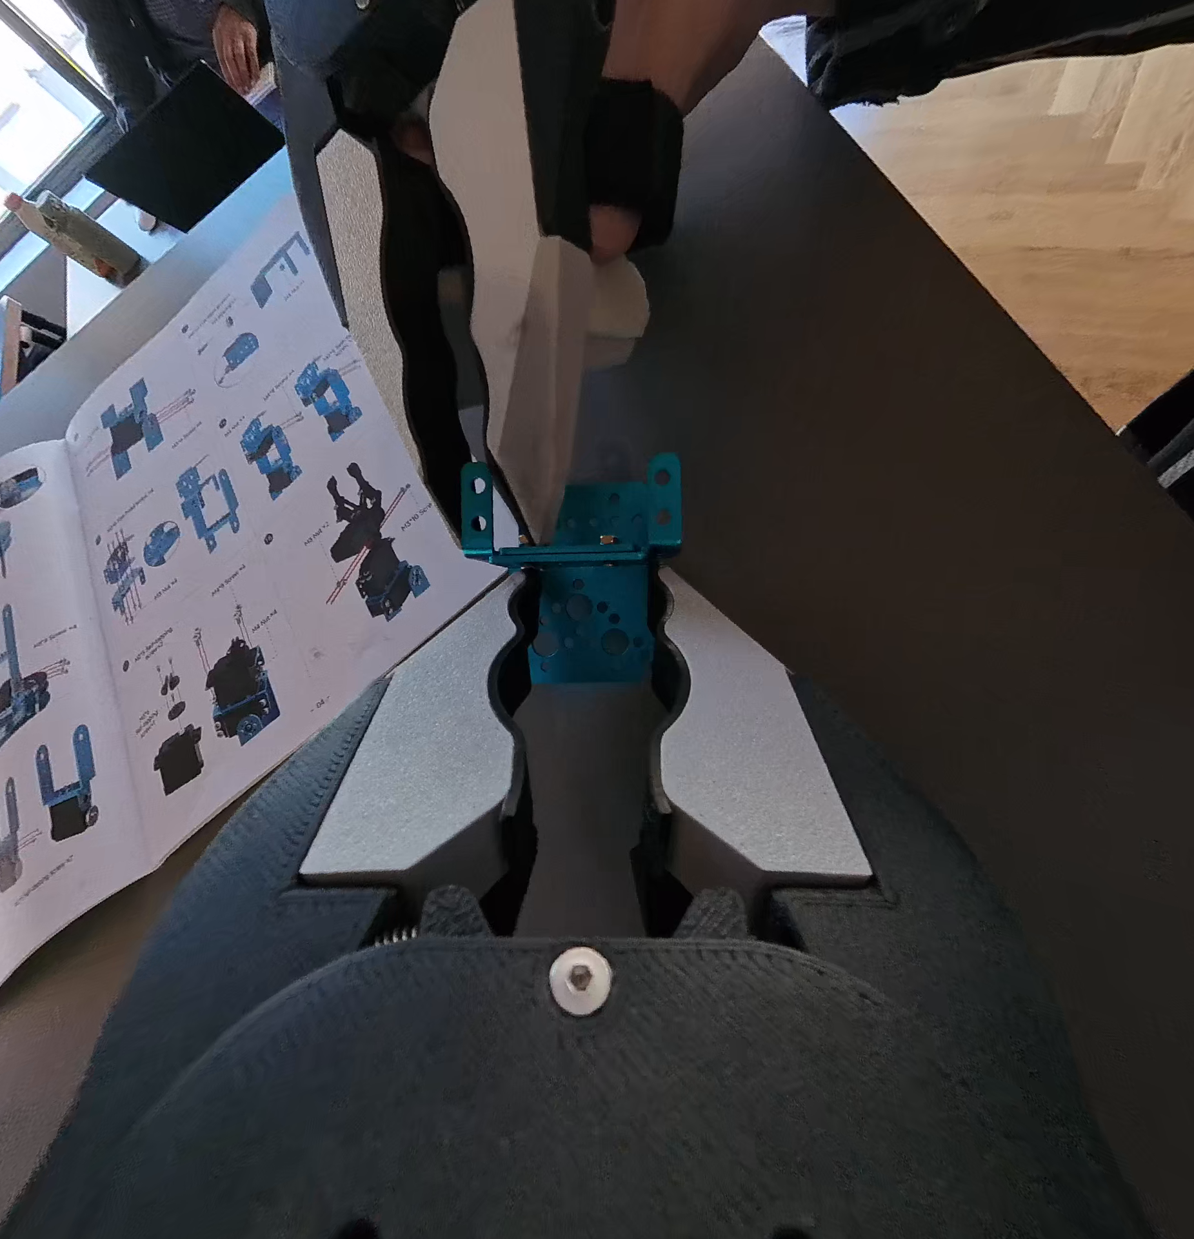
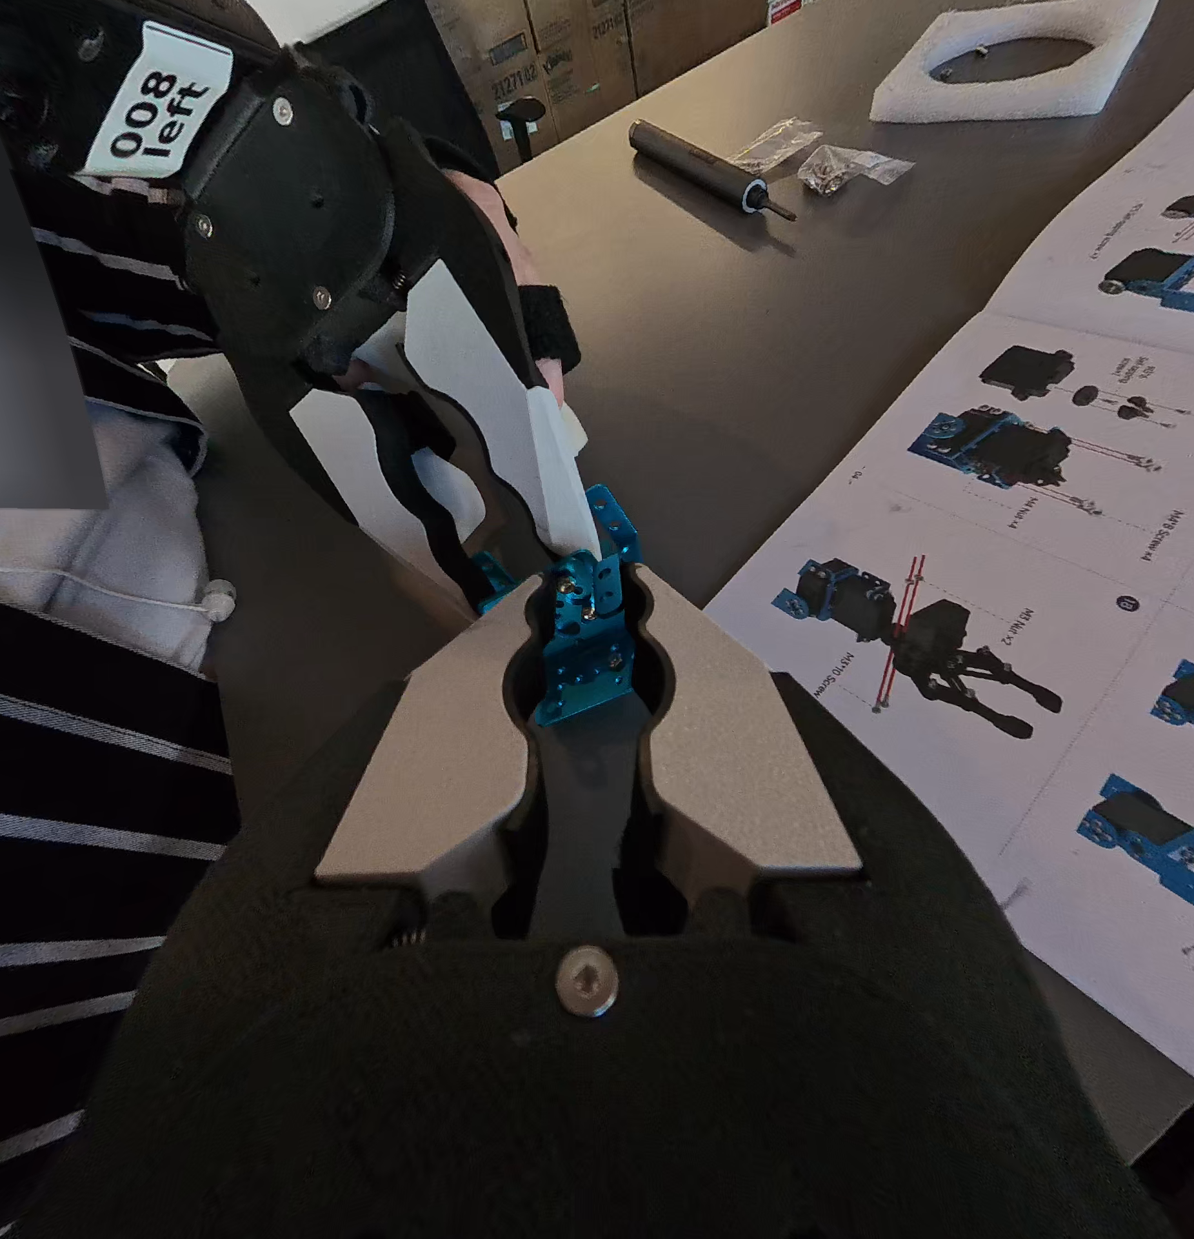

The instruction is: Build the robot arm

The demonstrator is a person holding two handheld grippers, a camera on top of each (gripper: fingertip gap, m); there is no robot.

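Both tongs clench one blue perforated metal bracket assembly above a dark table. The left gripper grips its flat plate between its fingertips; the right gripper clamps the lower bracket, meeting the left's white finger nose to nose. An open assembly manual lies beside them, an electric screwdriver farther off
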